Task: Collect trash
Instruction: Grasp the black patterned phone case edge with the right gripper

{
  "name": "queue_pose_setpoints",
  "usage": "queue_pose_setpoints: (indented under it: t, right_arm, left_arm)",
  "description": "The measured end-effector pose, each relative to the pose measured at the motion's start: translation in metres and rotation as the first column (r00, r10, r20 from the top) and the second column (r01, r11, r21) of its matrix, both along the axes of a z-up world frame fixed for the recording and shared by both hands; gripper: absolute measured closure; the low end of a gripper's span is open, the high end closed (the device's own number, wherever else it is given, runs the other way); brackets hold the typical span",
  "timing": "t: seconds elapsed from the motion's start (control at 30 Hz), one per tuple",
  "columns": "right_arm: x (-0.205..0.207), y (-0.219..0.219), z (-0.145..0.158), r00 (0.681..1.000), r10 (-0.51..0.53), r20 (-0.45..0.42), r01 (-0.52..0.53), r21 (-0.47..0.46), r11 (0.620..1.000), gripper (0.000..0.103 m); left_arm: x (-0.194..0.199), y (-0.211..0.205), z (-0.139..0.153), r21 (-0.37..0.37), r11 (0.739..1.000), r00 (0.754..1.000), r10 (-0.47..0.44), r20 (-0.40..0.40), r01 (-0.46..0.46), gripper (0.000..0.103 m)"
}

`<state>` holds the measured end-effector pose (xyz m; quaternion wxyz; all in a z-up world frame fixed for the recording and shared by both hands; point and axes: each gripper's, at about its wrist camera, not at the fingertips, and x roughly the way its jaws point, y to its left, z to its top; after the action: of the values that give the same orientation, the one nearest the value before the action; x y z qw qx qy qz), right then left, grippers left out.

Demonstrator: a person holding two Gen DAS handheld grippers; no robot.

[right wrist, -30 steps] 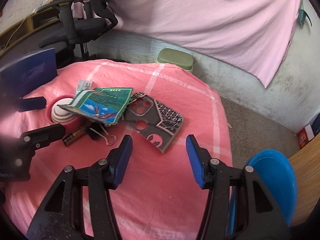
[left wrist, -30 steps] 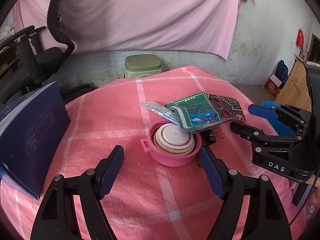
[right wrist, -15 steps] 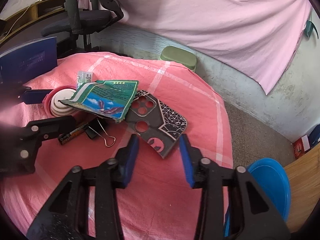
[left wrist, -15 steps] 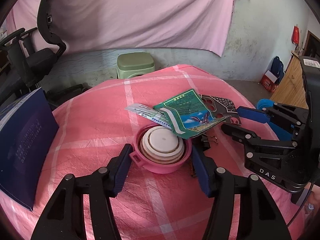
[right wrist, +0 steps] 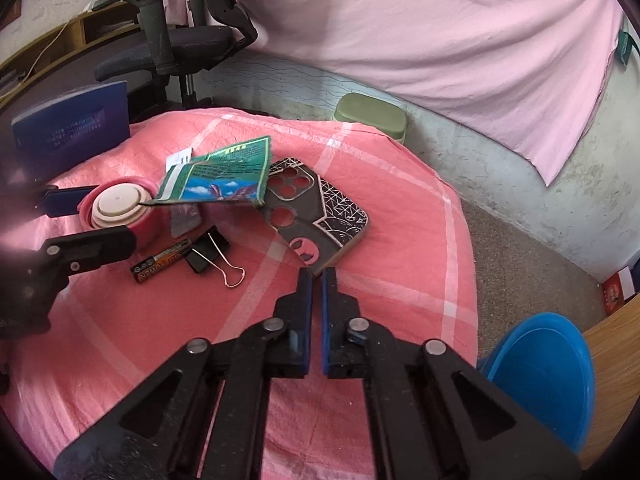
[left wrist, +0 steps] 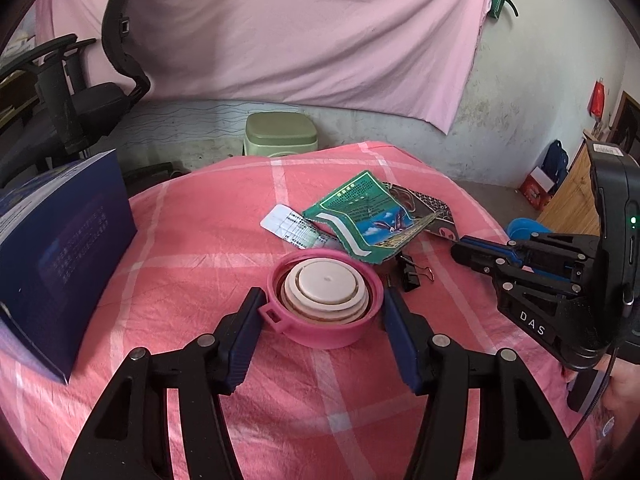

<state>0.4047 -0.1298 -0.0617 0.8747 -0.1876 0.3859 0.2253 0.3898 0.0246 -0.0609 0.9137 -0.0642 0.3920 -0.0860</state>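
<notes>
The left gripper (left wrist: 324, 300) stands low over the tabletop (left wrist: 192, 240), which is covered with a pink checked cloth. Its jaws are on the two sides of a pink cup (left wrist: 324, 312) that has a stack of cream-coloured rings inside. The blue pads seem to touch the rim of the cup on both sides, so the jaws look clamped on it, after closing a little just before.

The right gripper (right wrist: 316, 276) points down at the near edge of a dark phone case (right wrist: 320, 216) with round holes. Its jaws have just been closing and now stand together with only a thin slit between the pads. The tips reach the bottom edge of the case, but I cannot tell if the edge is caught between them.

The trash lies in the middle of the tabletop. A torn green packet (right wrist: 224, 176) leans over the cup and covers a part of the phone case. Under it a white printed strip (left wrist: 288, 230) is partly visible. In front of the packet a battery (right wrist: 160, 262) lies just beside a black binder clip (right wrist: 208, 256) with wire handles.

A dark blue box (left wrist: 60, 264) stands on the left side of the tabletop. A blue bin (right wrist: 548, 372) is on the floor to the right, below the edge of the tabletop. Behind are a green stool (left wrist: 280, 134) and an office chair (right wrist: 176, 40).
</notes>
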Motion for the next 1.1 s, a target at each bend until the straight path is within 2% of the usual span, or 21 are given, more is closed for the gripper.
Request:
queue_pose_setpoints:
  t: [0.4, 0.7, 0.9, 1.07, 1.1]
  right_arm:
    - [-0.017, -0.016, 0.011, 1.000, 0.009, 0.004, -0.009, 0.101, 0.995, 0.081]
    - [-0.052, -0.028, 0.018, 0.999, 0.040, 0.000, -0.039, 0.109, 0.993, 0.081]
    - [-0.075, -0.033, 0.013, 0.994, 0.101, -0.051, -0.095, 0.112, 0.989, 0.081]
    - [-0.077, -0.037, 0.014, 0.993, 0.108, -0.039, -0.102, 0.127, 0.987, 0.076]
    - [-0.075, -0.037, 0.014, 0.994, 0.101, -0.035, -0.095, 0.127, 0.987, 0.067]
  left_arm:
    - [-0.016, 0.004, 0.010, -0.033, 0.998, 0.998, 0.052, 0.026, -0.051, 0.049]
    - [-0.042, -0.005, 0.016, -0.043, 0.998, 0.998, 0.048, 0.050, -0.046, 0.050]
    - [-0.058, -0.009, 0.018, -0.045, 0.997, 0.997, 0.057, 0.049, -0.055, 0.050]
    - [-0.064, -0.009, 0.017, -0.048, 0.996, 0.996, 0.077, 0.044, -0.075, 0.050]
    - [-0.065, -0.009, 0.017, -0.049, 0.996, 0.996, 0.080, 0.044, -0.078, 0.050]
